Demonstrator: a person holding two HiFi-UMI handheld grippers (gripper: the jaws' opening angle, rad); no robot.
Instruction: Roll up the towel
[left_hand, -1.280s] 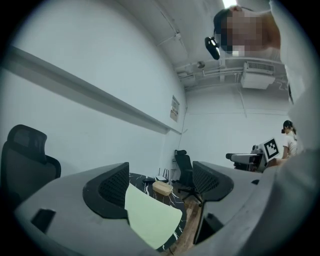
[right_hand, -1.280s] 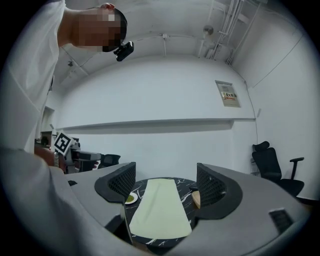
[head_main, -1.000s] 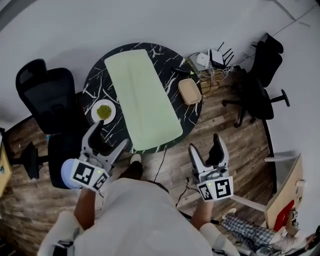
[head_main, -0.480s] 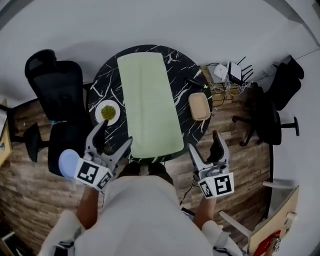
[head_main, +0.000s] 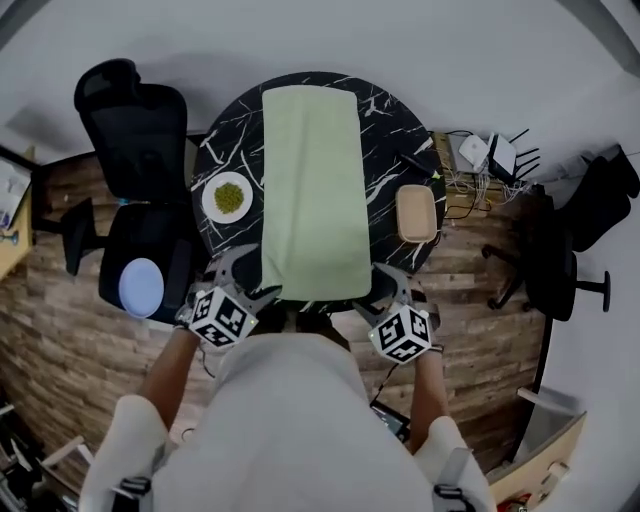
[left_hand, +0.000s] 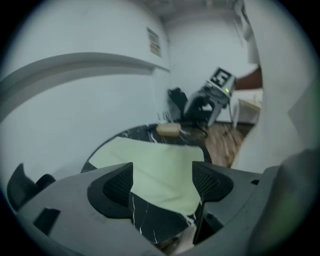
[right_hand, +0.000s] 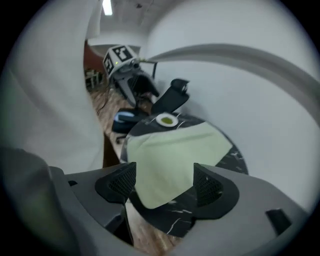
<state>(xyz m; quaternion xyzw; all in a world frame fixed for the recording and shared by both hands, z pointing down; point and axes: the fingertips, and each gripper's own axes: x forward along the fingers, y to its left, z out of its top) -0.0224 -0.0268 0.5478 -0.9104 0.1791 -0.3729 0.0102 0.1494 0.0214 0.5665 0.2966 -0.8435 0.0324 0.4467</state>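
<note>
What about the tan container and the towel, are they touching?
Apart. The head view shows bare black table between the towel and the tan container.

1 towel (head_main: 310, 190), 1 rnd tbl (head_main: 385, 150), 1 plate (head_main: 210, 203), 2 grippers (head_main: 245, 278) (head_main: 395, 283), 2 chairs (head_main: 135, 120) (head_main: 565, 255)

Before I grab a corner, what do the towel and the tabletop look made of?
Towel: pale green, matte, probably soft cloth; it lies limp with rounded corners and faint creases. Tabletop: black with white veins, slight sheen; marble or a marble-look laminate, I cannot tell which.
</note>
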